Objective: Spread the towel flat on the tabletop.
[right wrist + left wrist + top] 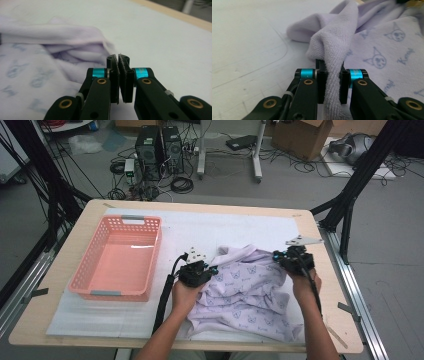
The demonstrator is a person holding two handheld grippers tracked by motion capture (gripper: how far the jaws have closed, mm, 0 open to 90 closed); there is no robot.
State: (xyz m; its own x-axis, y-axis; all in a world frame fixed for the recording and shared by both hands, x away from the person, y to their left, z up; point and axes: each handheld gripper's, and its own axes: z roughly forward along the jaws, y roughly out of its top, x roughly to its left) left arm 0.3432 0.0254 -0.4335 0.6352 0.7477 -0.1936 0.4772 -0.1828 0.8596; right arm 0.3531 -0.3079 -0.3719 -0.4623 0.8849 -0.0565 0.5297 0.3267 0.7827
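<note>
Lilac towel pinched upright in left gripper; right gripper clamped empty.

Lilac towel with blue cartoon-face print; salmon-pink basket; white mat; tan table.

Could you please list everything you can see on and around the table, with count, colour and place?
Towel: one, lilac with printed cat faces, crumpled on the mat's right half.
Basket: one, pink plastic, on the table's left.
Mat: one, white, covering the table.
Table: one, light wood.
Computer towers: two, black, on the floor beyond.
Cardboard box: one, brown, far right floor.
Left gripper: black, jaws shut on the towel's fold.
Right gripper: black, jaws shut, at the towel's right edge.
</note>
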